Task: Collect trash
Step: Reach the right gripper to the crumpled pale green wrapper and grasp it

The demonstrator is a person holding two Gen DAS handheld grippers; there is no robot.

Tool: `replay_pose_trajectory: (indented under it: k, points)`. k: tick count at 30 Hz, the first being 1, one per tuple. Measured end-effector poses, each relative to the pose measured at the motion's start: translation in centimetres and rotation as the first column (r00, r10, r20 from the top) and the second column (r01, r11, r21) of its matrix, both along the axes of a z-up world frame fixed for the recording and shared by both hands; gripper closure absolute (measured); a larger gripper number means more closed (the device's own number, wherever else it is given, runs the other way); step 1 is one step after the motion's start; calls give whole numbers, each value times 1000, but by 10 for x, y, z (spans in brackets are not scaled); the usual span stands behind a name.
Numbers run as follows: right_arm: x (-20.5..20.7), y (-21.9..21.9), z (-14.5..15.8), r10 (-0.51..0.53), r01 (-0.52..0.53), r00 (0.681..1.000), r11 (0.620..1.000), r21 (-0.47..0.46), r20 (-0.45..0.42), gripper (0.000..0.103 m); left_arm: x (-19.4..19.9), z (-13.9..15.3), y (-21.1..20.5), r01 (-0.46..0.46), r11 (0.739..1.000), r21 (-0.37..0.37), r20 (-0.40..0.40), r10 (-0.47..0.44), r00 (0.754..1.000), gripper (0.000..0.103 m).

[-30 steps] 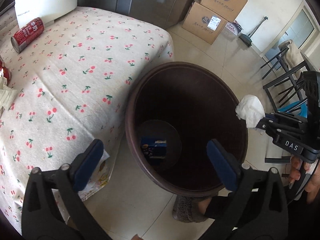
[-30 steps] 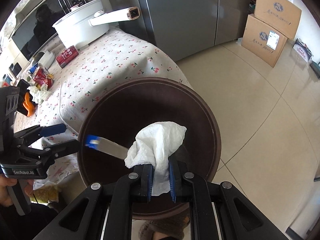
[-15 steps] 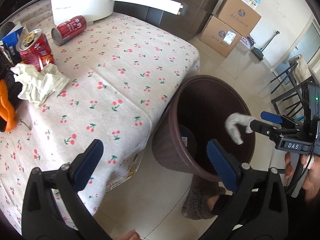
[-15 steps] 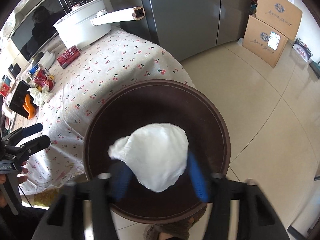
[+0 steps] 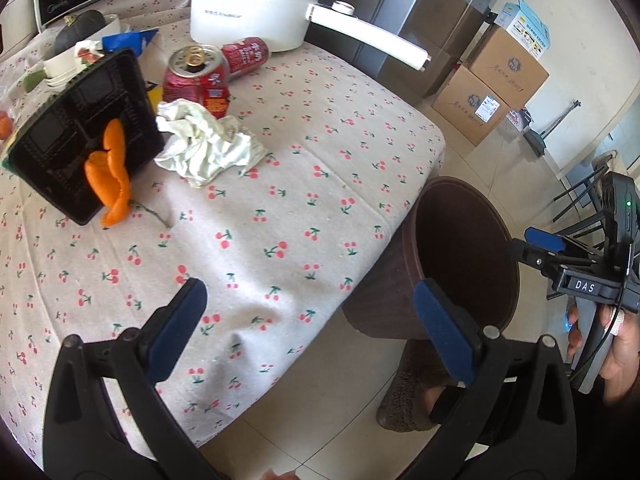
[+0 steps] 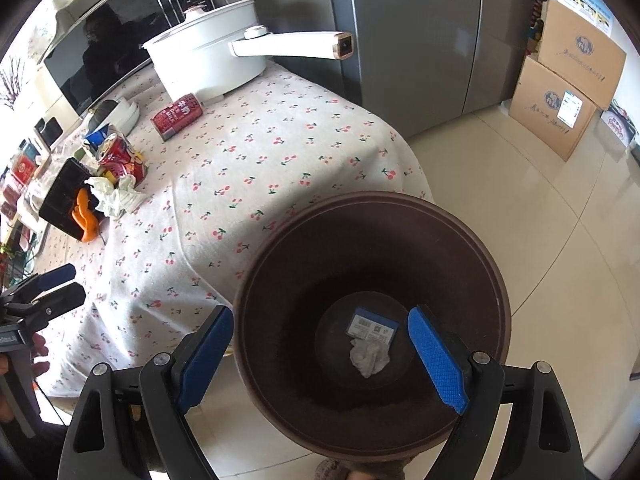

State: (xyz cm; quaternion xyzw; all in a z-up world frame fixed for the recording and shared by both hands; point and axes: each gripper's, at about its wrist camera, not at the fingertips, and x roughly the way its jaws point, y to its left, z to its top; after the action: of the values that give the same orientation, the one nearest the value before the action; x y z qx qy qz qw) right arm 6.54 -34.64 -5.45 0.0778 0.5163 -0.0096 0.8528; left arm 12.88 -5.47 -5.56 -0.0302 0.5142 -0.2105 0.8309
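A dark brown bin (image 6: 496, 292) stands on the floor beside the table. At its bottom lie a white tissue wad (image 6: 369, 357) and a small blue box (image 6: 373, 327). My right gripper (image 6: 324, 356) hangs open above the bin's mouth, nothing between its blue pads. My left gripper (image 5: 310, 326) is open over the table's near corner, empty. On the cherry-print tablecloth (image 5: 288, 184) lie a crumpled white napkin (image 5: 204, 144), an upright red can (image 5: 196, 76), a red can on its side (image 5: 245, 54), and orange peel (image 5: 110, 172) in a black tray (image 5: 68, 128).
A white electric pot (image 5: 256, 0) with a long handle stands at the table's far side, a microwave behind it. Cardboard boxes (image 5: 492, 84) sit on the tiled floor by a grey fridge. Dark chair frames stand at far right. A slippered foot (image 5: 416, 400) is under the bin.
My right gripper opened and the white tissue dropped into the bin. My left gripper swung from above the bin to over the table, bringing the cans, napkin and tray into sight.
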Motion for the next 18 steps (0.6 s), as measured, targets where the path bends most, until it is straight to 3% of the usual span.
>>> replay_pose_trajectory:
  k: [18]
  points:
    - [44, 110, 29, 142, -143, 989, 989, 20, 42, 12, -3, 12, 113, -196, 981, -10, 8, 196, 981, 0]
